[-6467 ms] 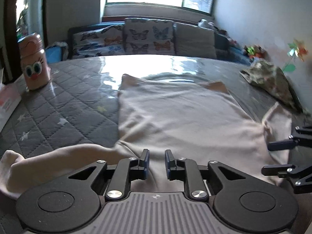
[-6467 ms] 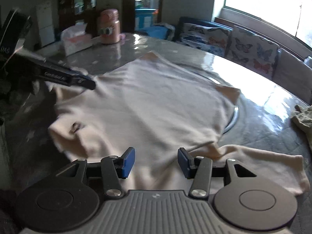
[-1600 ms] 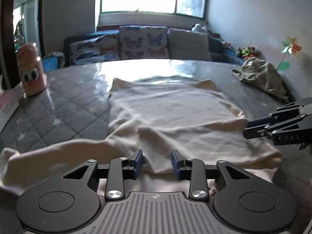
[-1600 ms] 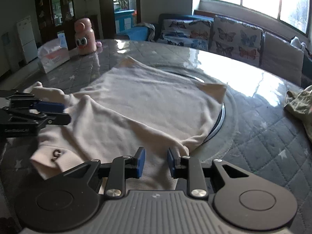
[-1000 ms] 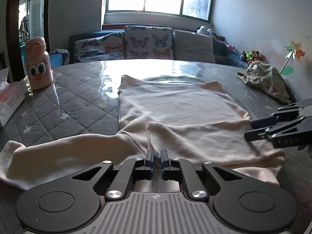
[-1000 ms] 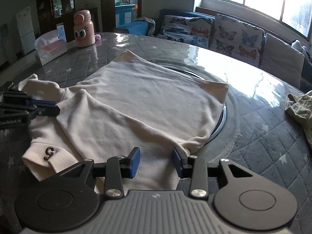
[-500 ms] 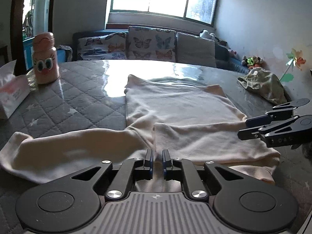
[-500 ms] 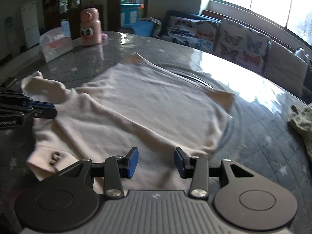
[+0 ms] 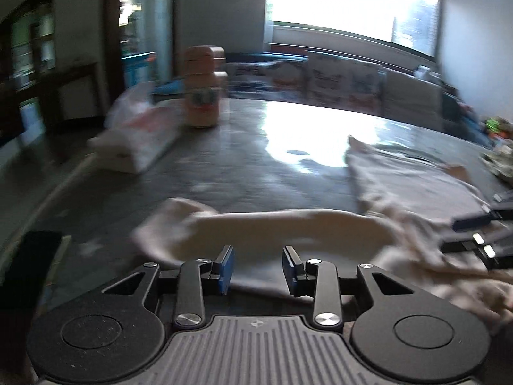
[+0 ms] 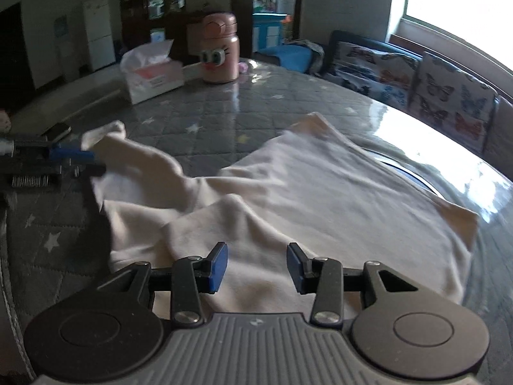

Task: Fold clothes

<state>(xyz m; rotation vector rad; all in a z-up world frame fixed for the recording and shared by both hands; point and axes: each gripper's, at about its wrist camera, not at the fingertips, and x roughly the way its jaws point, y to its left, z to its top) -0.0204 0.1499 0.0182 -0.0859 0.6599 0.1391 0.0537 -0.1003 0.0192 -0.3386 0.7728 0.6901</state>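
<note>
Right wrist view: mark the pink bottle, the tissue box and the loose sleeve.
pink bottle point(image 10: 220, 54), right wrist view, on its body beside the cartoon eyes.
tissue box point(image 10: 154, 75), right wrist view, on its front face.
loose sleeve point(image 10: 141, 157), right wrist view, mid-length.

Daylight pours from the window point(image 9: 349, 6), blown out to plain white. Below it the table point(image 9: 256, 160) carries a hard white glare patch, and another gleams at its far rim in the right wrist view. The left wrist view is smeared with motion blur throughout; the right is sharper. Rooms away from the window are dim. Both views bend at the edges.
</note>
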